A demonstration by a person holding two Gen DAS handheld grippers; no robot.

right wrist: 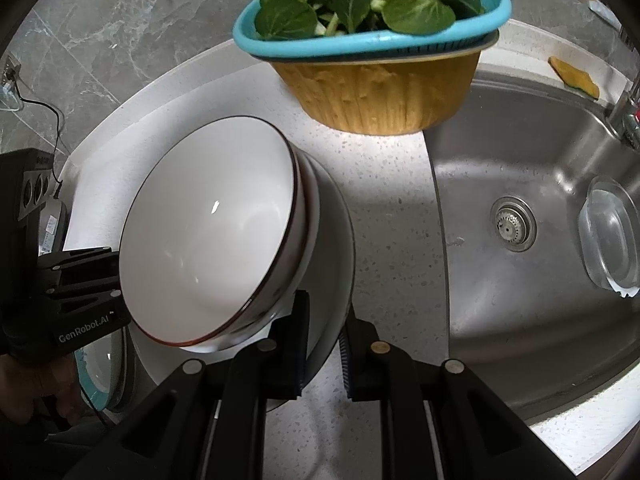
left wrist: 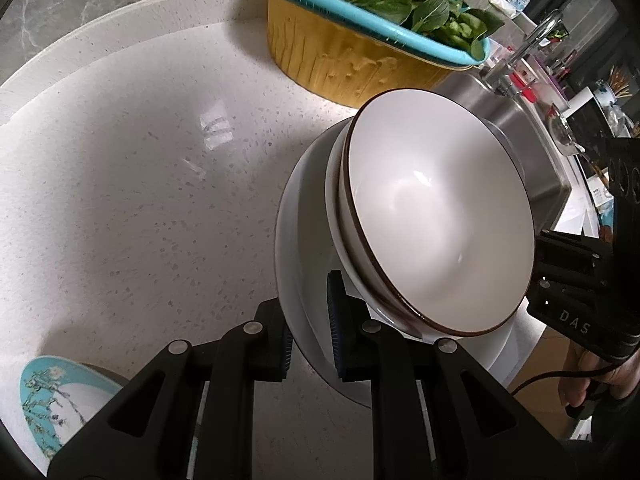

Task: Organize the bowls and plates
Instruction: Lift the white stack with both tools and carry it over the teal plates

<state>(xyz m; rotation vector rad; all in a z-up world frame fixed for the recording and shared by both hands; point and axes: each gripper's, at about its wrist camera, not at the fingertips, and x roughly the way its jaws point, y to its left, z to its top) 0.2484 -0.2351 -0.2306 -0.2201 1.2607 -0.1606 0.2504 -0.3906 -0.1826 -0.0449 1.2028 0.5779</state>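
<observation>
Two tongs (left wrist: 310, 336) (right wrist: 324, 354) | clamp white plate (left wrist: 296, 240) rim | opposite sides

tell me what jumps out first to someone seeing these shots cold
The stack of white bowls fills the middle of both views, its brown-rimmed top bowl nested in a larger white one. The left gripper and right gripper each pinch that larger bowl's rim from opposite sides. Behind sits a yellow tub topped by a blue colander of leafy greens, beside the steel sink.

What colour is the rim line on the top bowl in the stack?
Dark reddish-brown, a thin line around the white top bowl; clearest in the right wrist view.
</observation>
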